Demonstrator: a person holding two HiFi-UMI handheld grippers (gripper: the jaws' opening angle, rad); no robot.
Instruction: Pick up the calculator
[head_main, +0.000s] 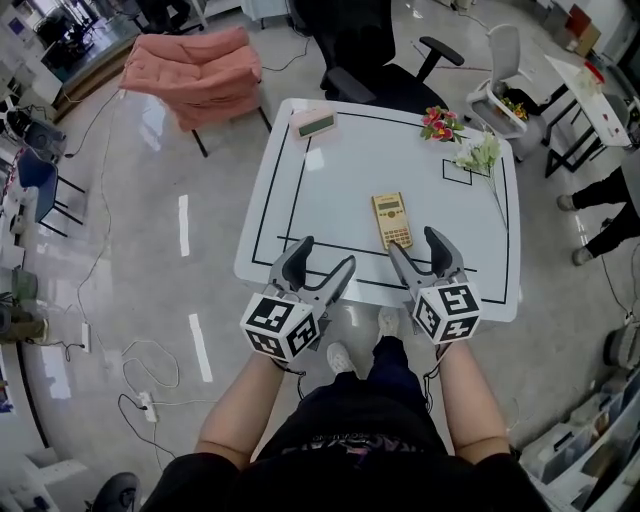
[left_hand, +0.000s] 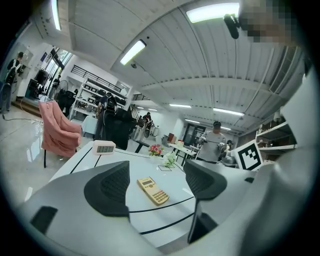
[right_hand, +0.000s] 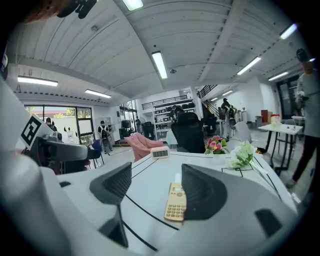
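The calculator (head_main: 392, 220) is lying flat on the white tabletop (head_main: 330, 180) near its front edge. It is slim and pale yellow, with its display end pointing away from the person. The right gripper (head_main: 412, 240) is hovering at its near end with jaws spread wide and pinching nothing; in the right gripper view the right jaw is hiding the calculator's right edge. The left gripper (head_main: 327, 252) is holding its jaws spread and empty, off to the calculator's left. Only the head view is showing both grippers side by side; only the left gripper view is showing a person (left_hand: 216, 145) standing beyond the tabletop. A clock (head_main: 317, 124) and flowers (head_main: 440, 123) are sitting along the far edge.
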